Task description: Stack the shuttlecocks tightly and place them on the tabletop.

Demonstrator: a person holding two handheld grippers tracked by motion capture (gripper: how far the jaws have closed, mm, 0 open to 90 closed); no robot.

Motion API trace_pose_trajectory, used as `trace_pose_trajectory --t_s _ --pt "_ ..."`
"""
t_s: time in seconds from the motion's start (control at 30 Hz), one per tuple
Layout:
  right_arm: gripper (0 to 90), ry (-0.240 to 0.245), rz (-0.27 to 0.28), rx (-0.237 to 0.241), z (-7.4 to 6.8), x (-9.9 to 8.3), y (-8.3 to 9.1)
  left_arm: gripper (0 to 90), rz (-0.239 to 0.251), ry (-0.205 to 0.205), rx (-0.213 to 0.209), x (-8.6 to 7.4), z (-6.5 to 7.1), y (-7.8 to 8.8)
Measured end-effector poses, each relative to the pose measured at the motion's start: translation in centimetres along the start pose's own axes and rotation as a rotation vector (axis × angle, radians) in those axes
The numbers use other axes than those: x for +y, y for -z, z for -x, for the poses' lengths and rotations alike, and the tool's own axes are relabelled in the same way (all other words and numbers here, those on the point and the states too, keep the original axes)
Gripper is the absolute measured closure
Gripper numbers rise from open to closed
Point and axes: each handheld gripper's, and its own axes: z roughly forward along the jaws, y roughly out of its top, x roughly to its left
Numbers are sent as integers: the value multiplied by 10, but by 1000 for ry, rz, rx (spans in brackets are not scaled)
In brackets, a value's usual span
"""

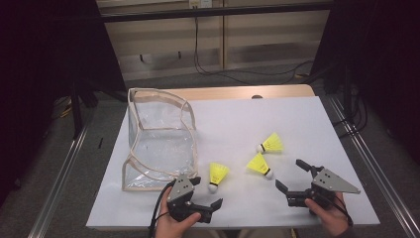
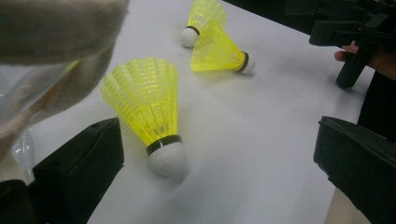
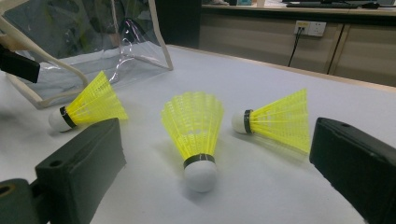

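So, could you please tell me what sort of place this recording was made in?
Probably an indoor lab or office test bench: a white-topped table framed by metal rails, cabinets with a wall socket and trailing cable behind, and staged props, three yellow shuttlecocks and a clear plastic bag.

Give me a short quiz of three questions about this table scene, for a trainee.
1. How many shuttlecocks lie on the table?
2. True or false: the left tongs are shut on a shuttlecock.
3. Which thing stands nearest the left tongs: A) the bag, B) a cup, C) a book?

Key: 1. Three: the left, the middle and the far one. 2. False; both the left and the right tongs are open. 3. A.
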Motion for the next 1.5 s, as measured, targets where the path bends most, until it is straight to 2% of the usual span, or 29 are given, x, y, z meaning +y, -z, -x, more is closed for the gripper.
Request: trace_pose_trajectory --t_s 0.3,0.37,0.57,1.03,1.2,1.37,1.5 --pt "23 -4 0 3 0 0 0 17 -36 8 -10 5 4 -2" --pt "23 -3 2 4 0 0 1 17 -28 23 -19 7 5 -2" --pt "23 -6 1 3 0 0 1 18 -38 35 -14 9 7 -4" --pt "23 -13 3 6 0 -1 1 17 -61 43 -16 12 11 -12" --pt "23 -13 0 6 1 -1 1 17 -52 46 -11 13 11 -15" --pt "23 -13 2 7 1 -1 1 19 -90 49 -7 13 11 -19" --pt "23 -15 1 4 1 -1 1 23 -93 54 -2 14 12 -20"
